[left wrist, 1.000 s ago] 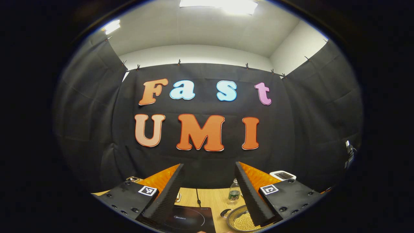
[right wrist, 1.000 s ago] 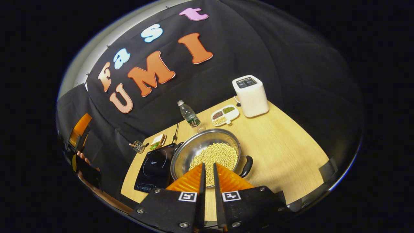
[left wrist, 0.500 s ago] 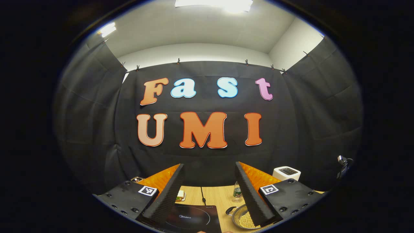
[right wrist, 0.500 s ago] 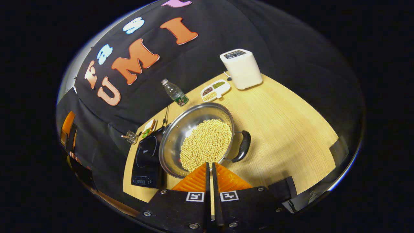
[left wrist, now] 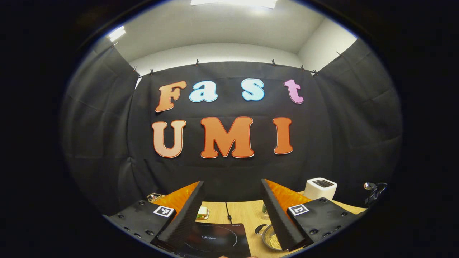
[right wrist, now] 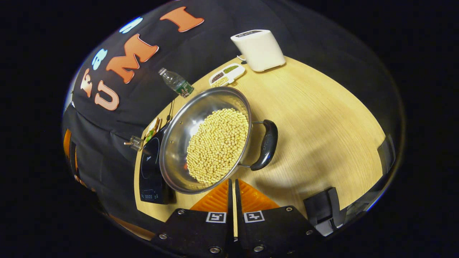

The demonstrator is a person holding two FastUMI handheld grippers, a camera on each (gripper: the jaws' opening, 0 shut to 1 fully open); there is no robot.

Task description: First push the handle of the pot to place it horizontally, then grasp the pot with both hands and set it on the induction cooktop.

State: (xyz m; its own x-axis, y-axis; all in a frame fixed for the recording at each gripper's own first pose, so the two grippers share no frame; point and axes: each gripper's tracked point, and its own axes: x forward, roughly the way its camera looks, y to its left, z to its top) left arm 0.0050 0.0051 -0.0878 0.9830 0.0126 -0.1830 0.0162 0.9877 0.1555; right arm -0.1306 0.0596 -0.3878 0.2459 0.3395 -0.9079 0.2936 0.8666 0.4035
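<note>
Hovering above the near rim of the steel pot point(right wrist: 206, 139) of soybeans point(right wrist: 218, 145), the right gripper point(right wrist: 232, 184) has its fingers pressed together, empty. Pot sits on the wooden table point(right wrist: 315, 118) beside the induction cooktop point(left wrist: 215, 240). Left gripper point(left wrist: 232, 211) spread wide, holding nothing.

Black-curtained booth point(left wrist: 340, 118), apparently wooden table point(right wrist: 322, 118)

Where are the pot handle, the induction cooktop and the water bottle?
pot handle point(right wrist: 267, 145), right gripper view, middle of the grip.
induction cooktop point(right wrist: 150, 168), right gripper view, glass top.
water bottle point(right wrist: 177, 83), right gripper view, its body.
</note>
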